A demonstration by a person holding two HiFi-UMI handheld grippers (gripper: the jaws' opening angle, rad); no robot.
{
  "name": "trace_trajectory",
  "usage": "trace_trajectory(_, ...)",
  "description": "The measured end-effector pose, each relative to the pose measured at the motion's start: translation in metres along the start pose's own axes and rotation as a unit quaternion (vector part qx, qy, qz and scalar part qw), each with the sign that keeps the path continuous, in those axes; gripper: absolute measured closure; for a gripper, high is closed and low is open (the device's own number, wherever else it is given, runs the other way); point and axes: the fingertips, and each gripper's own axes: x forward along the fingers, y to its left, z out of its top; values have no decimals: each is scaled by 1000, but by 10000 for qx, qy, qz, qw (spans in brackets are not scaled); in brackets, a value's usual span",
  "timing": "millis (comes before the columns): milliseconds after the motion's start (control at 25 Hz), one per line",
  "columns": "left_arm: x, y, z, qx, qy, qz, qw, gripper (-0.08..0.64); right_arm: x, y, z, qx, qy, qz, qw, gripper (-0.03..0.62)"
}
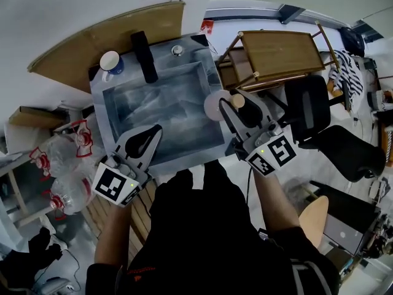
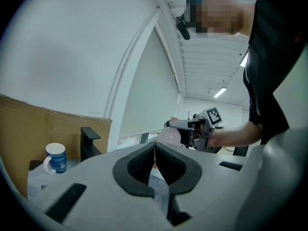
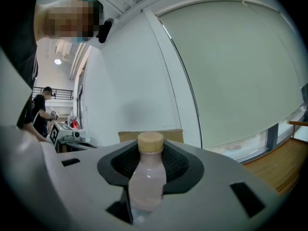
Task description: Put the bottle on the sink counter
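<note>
**A:** What is the biggest thing below us?

**B:** The steel sink counter (image 1: 195, 57). Its basin (image 1: 159, 112) fills the middle, and a cardboard sheet (image 1: 104, 39) stands behind the far edge, likely as a backing against the wall.

**A:** And the tools?

**B:** The left gripper (image 1: 153, 132) is over the near left corner. Its jaws are pressed together on nothing, so I take it as parked out of the way. The right gripper (image 1: 232, 105) hangs over the right edge with its jaws partway apart, clamped on the bottle (image 3: 147, 177).

**A:** What else is on the counter?

**B:** A black faucet (image 1: 145, 57) stands at the far edge, and a blue mug (image 1: 111, 63) takes the far left corner.

**A:** So the bottle isn't down yet?

**B:** I judge not. The pale pink bottle is upright in the grip above the right rim. The pads pinch it just under its tan cap (image 3: 150, 142), which leaves the base free to land flat.
</note>
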Motion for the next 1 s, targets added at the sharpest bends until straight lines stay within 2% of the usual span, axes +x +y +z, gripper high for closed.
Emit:
trace_trajectory(400, 38, 18, -26, -163, 328, 426, 9984, 543, 37, -62, -39, -17, 279, 213, 9994, 456)
trace_trajectory(600, 53, 24, -45, -436, 643, 758, 9941, 543, 58, -94, -61, 19, 403, 350, 9986, 456)
trace_trajectory(1000, 82, 38, -67, -510, 860, 1173, 9881, 543, 95, -142, -103, -36, 688, 544, 9961, 456)
